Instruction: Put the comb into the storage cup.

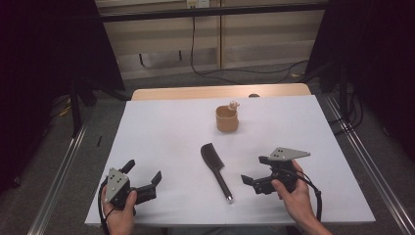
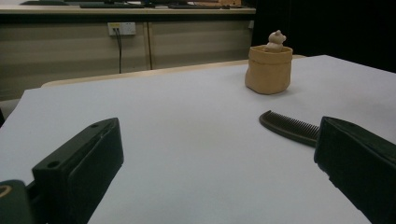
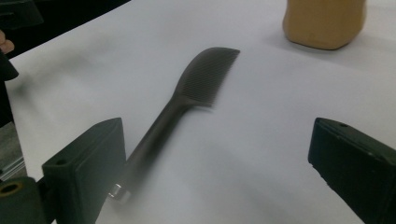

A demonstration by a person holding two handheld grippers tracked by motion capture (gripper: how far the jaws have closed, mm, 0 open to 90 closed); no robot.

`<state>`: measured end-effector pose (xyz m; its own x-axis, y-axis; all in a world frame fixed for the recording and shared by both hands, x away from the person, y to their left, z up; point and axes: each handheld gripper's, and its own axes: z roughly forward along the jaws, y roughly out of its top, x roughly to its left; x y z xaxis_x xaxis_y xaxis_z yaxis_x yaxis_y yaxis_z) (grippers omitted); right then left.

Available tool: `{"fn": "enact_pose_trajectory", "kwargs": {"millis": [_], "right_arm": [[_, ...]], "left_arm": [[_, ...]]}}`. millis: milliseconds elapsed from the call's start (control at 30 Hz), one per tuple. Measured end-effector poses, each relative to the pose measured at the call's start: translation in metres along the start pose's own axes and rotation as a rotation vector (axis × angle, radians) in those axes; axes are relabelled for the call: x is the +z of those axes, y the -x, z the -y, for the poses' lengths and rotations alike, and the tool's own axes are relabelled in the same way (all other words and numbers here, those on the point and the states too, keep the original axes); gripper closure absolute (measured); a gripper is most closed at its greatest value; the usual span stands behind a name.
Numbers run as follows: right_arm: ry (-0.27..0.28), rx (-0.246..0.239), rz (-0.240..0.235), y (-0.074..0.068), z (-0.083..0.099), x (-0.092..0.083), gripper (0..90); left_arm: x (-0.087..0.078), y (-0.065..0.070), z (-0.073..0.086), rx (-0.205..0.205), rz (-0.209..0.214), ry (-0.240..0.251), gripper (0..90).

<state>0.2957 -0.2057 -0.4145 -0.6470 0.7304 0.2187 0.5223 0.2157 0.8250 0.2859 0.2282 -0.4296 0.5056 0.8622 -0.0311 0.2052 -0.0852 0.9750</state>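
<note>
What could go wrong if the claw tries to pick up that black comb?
The comb lies flat on the white table, so the open right gripper might scrape the surface or slide off its thin handle. The comb could also skid away instead of lifting. If it gets pushed forward, it may bump the tan pot with the little figure on its rim.
</note>
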Motion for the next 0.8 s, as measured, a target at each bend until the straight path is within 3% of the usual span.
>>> {"fn": "enact_pose_trajectory", "kwargs": {"millis": [100, 267, 500, 600, 800], "right_arm": [[-0.011, -0.012, 0.005, -0.003, -0.005, 0.005, 3.4], [-0.084, -0.001, -0.053, -0.006, -0.011, 0.018, 3.1], [-0.133, -0.021, -0.071, -0.014, -0.020, 0.033, 2.5], [-0.186, 0.000, -0.132, -0.015, -0.023, 0.040, 4.8], [-0.217, -0.004, -0.129, -0.017, -0.027, 0.048, 3.0]], "left_arm": [[0.000, 0.000, 0.000, 0.000, 0.001, 0.001, 1.6], [0.000, 0.000, 0.000, 0.001, 0.005, 0.002, 1.6], [-0.001, 0.000, -0.001, -0.001, 0.008, 0.005, 1.6], [-0.001, 0.000, -0.001, -0.001, 0.013, 0.009, 1.6], [0.000, 0.000, -0.001, -0.007, 0.015, 0.007, 1.6]]}}
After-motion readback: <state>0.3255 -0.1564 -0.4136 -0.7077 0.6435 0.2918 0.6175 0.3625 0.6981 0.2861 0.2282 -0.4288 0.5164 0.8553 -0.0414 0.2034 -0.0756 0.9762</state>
